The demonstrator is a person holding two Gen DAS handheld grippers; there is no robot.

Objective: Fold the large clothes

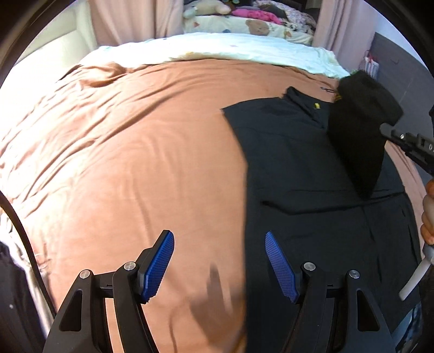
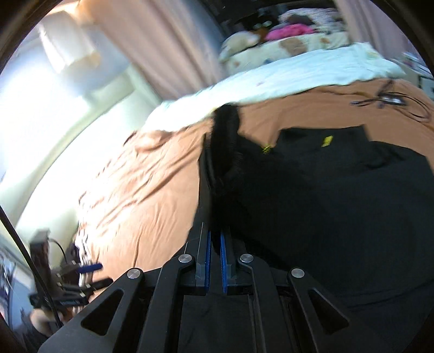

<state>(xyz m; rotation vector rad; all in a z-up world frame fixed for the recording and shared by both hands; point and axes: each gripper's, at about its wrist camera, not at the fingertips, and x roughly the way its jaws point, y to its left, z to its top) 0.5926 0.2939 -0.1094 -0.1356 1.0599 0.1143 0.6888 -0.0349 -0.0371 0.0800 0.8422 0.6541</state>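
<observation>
**Black sleeve lifted over a garment on the brown bed**

While the left gripper [image 1: 219, 263] hangs above the bed with its blue ribbed pads standing well apart and nothing between them, the left wrist view shows a large black long-sleeved garment [image 1: 312, 176] lying flat on the rumpled brown bedsheet [image 1: 122, 152]; the garment fills the right half of this view, collar towards the far side, a small yellow tag [image 1: 316, 105] near the neck; one black sleeve with a fuzzy cuff [image 1: 363, 130] is raised off the body of the garment, pinched by the right gripper [image 1: 386, 130], which enters from the right edge; a person's hand [image 1: 428, 214] shows at that edge, below the tool; a pale cream quilt [image 1: 217, 49] lies across the far end of the bed, with pink curtains [image 1: 122, 19] behind.

From the right wrist view, the right gripper [image 2: 215, 241] is clamped on the black sleeve with a fuzzy cuff [image 2: 226, 141], its blue pads close together with dark fabric running up between them; the garment [image 2: 339, 203] spreads to the right on the bedsheet [image 2: 152, 176]; the left gripper [image 2: 86, 282] appears blurred at the lower left.
</observation>
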